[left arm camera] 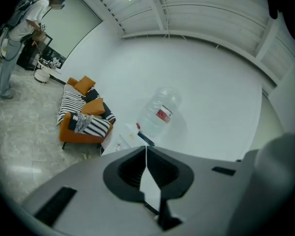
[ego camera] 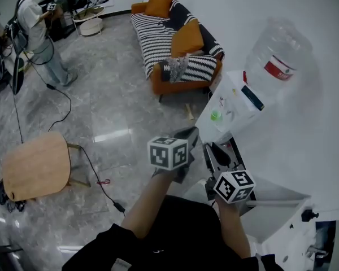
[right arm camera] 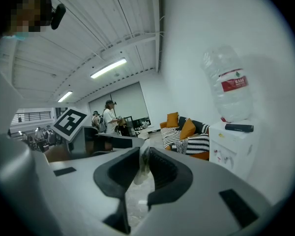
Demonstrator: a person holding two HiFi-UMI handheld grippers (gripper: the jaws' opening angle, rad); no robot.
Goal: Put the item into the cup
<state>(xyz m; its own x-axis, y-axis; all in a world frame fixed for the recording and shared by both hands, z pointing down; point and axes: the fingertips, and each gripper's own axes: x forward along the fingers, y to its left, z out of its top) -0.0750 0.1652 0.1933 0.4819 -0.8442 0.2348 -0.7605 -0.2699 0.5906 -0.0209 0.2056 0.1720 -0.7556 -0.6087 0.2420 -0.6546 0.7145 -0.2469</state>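
Both grippers are held up in the air in front of a white water dispenser [ego camera: 230, 103]. My left gripper [ego camera: 187, 135] [left arm camera: 146, 156] is shut, its pads meeting with nothing between them. My right gripper [ego camera: 217, 154] [right arm camera: 142, 162] stands just right of it, jaws closed on a small pale, crumpled-looking item [right arm camera: 141, 167] that fills the narrow gap. What the item is I cannot make out. No cup shows in any view.
A large water bottle [ego camera: 277, 58] sits upside down on the dispenser, and a dark flat object [ego camera: 252, 97] lies on the dispenser's top. An orange and striped sofa [ego camera: 175, 41] stands behind, a round wooden table [ego camera: 37, 165] at left. A person [ego camera: 37, 30] stands far left, with cables on the floor.
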